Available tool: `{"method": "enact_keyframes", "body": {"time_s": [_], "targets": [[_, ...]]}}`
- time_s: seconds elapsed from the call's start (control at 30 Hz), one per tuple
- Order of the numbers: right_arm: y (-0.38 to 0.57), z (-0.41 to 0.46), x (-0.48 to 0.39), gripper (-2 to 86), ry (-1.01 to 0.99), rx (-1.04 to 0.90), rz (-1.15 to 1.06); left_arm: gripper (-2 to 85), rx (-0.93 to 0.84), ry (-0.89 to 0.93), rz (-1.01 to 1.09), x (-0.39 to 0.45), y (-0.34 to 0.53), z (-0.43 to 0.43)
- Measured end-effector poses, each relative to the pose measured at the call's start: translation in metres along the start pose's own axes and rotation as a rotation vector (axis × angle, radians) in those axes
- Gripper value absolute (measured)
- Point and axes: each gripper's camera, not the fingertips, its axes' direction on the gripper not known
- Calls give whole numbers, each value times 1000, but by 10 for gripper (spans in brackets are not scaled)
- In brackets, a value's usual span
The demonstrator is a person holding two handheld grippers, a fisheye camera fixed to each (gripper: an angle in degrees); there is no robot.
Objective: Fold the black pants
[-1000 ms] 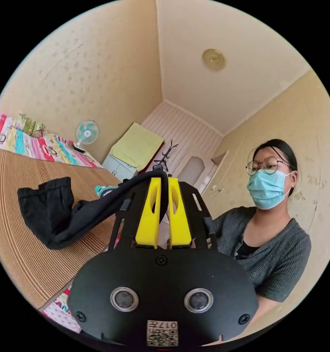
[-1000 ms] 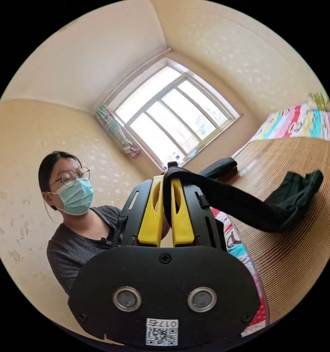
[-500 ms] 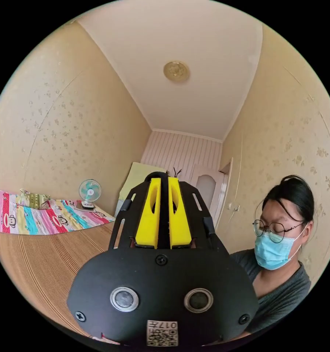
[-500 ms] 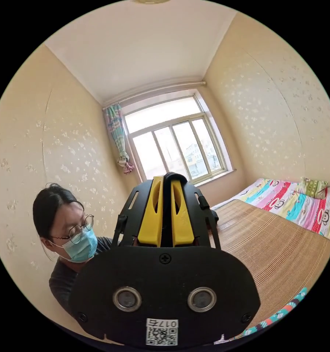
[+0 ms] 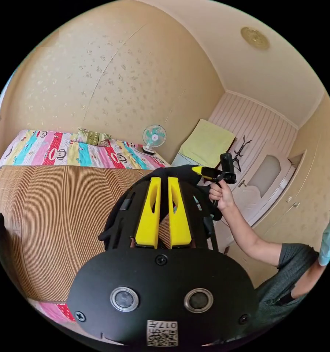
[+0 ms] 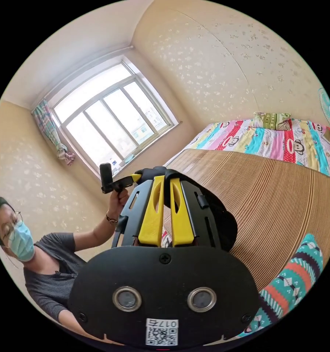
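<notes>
Your left gripper (image 5: 164,183) fingers (image 5: 149,214) pinch the black pants (image 5: 179,171). Your right gripper (image 6: 166,183) fingers (image 6: 152,216) pinch them too. The pants hang between both grippers, above the woven mat (image 5: 62,216) on the bed (image 5: 62,152).
</notes>
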Motion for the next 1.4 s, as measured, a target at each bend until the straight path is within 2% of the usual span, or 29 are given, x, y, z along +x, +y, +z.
{"method": "enact_keyframes", "body": {"time_s": [0.1, 0.23, 0.3, 0.37, 0.47, 0.6, 0.67, 0.77, 0.9, 0.97, 1.07, 1.13, 1.23, 1.3, 1.4], "targets": [[106, 20, 2, 22, -93, -62, 11, 40, -145, 88, -54, -7, 89, 18], [216, 42, -2, 28, -107, -135, 174, 43, -327, 139, -306, -24, 192, 34], [269, 41, 1, 33, -25, -146, 363, 48, -330, 114, -424, -34, 214, 28], [296, 24, 5, 41, -59, -61, 477, 76, -205, 51, -537, -48, 221, 2], [317, -2, 13, 71, -170, 84, 599, 156, -104, 31, -691, -84, 215, -12], [305, -4, 22, 215, -135, 9, 723, 218, -256, 135, -783, -123, 194, 29], [297, -5, 18, 244, -151, 20, 723, 207, -345, 202, -822, -127, 185, 56], [288, 2, 20, 272, -263, 36, 739, 132, -312, 257, -889, -124, 183, 60], [276, 28, 39, 315, -438, 58, 775, 83, -265, 280, -856, -104, 172, 39], [266, 47, 56, 329, -559, 34, 792, 79, -289, 222, -819, -86, 160, 27], [249, 71, 76, 345, -725, 107, 839, 79, -356, 242, -758, -58, 150, 28], [241, 86, 81, 330, -665, 51, 891, 79, -384, 182, -677, -36, 146, 29], [246, 86, 77, 259, -565, 41, 915, 78, -425, 63, -524, -2, 139, 27], [258, 76, 68, 211, -627, 131, 865, 78, -475, -8, -400, 20, 130, 27], [261, 55, 47, 158, -594, 188, 756, 80, -554, -102, -168, 66, 113, 31]]}}
